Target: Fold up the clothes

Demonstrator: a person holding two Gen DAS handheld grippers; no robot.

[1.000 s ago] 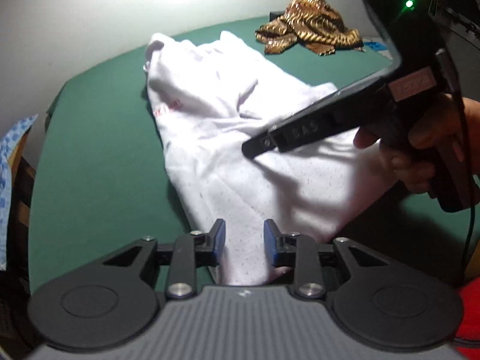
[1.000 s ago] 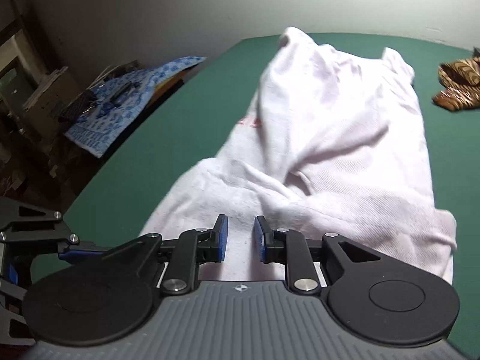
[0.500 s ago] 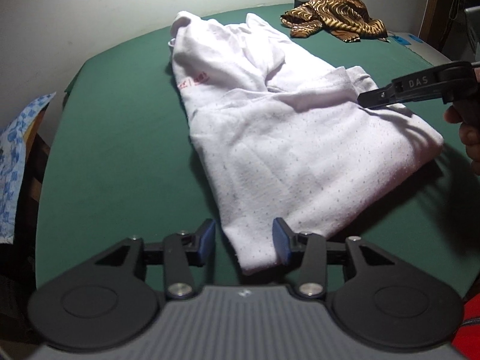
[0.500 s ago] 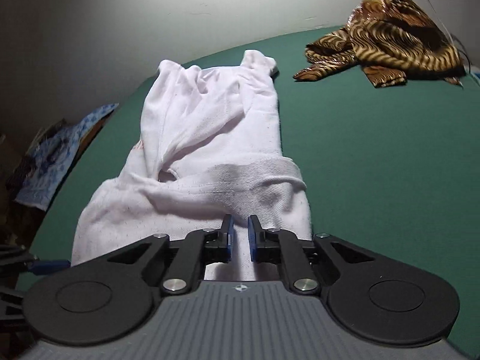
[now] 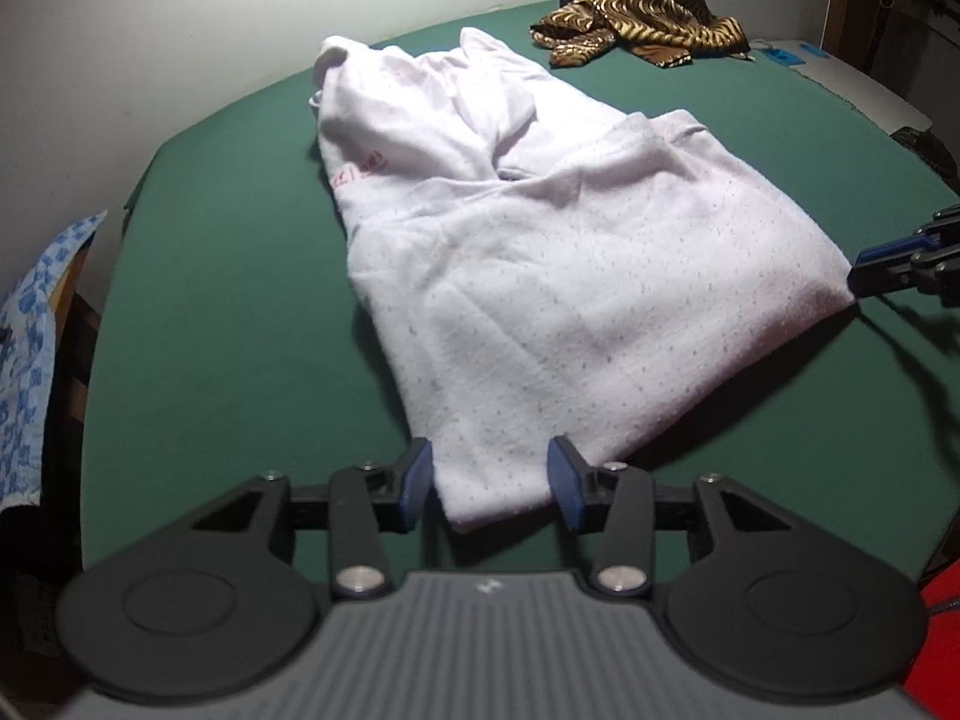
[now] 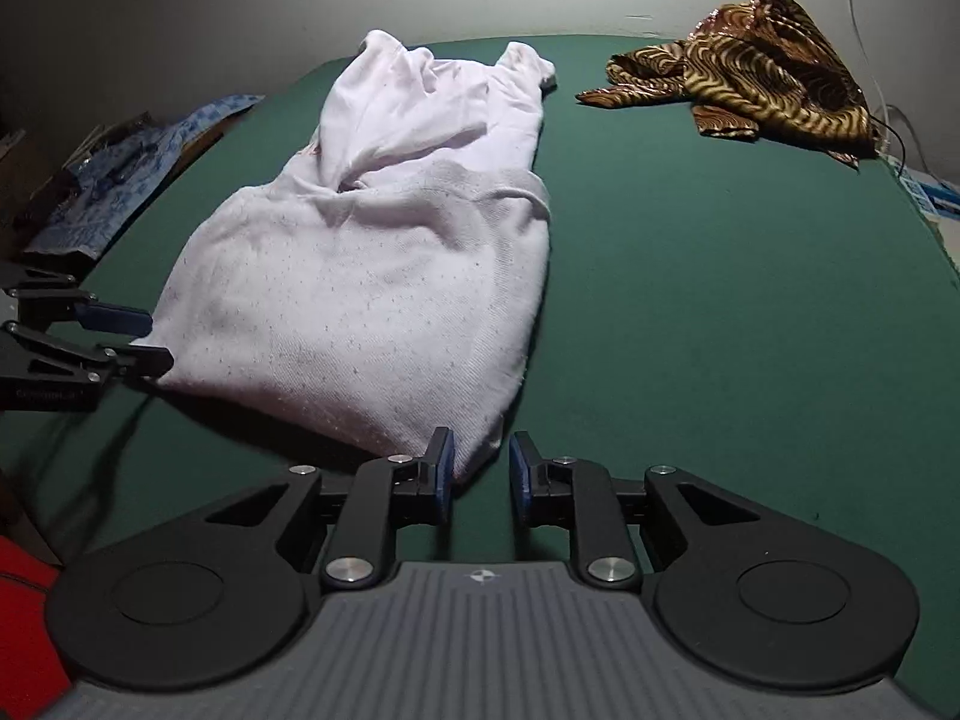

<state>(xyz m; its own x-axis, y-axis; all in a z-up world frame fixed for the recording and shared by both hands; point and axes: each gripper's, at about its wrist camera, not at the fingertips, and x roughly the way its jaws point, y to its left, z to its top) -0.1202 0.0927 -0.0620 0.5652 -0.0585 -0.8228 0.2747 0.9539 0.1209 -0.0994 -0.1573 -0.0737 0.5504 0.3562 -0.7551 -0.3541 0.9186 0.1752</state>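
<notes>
Fabric fills the middle of the left wrist view: a white dotted cotton garment (image 5: 540,276) lies folded over on the green felt tabletop (image 5: 228,312). The left gripper (image 5: 489,483) has its blue-padded jaws wide apart, and the near corner of the garment lies between them without being clamped. At the right edge, the right gripper (image 5: 864,276) reaches just to the other corner of the garment; its jaws stand a little apart. A crumpled brown and gold striped cloth (image 5: 642,36) rests at the far side of the tabletop, well apart from the garment. A blue and white patterned cloth (image 5: 36,360) hangs at the left, beside the tabletop.

From the right wrist view, the white garment (image 6: 384,264) stretches away from the camera. The right gripper (image 6: 480,474) is spread, with the near corner of the garment just beside its left pad. The left gripper (image 6: 141,339) shows at the left edge, jaws apart, at the garment's other corner. The striped cloth (image 6: 750,84) lies far right.
</notes>
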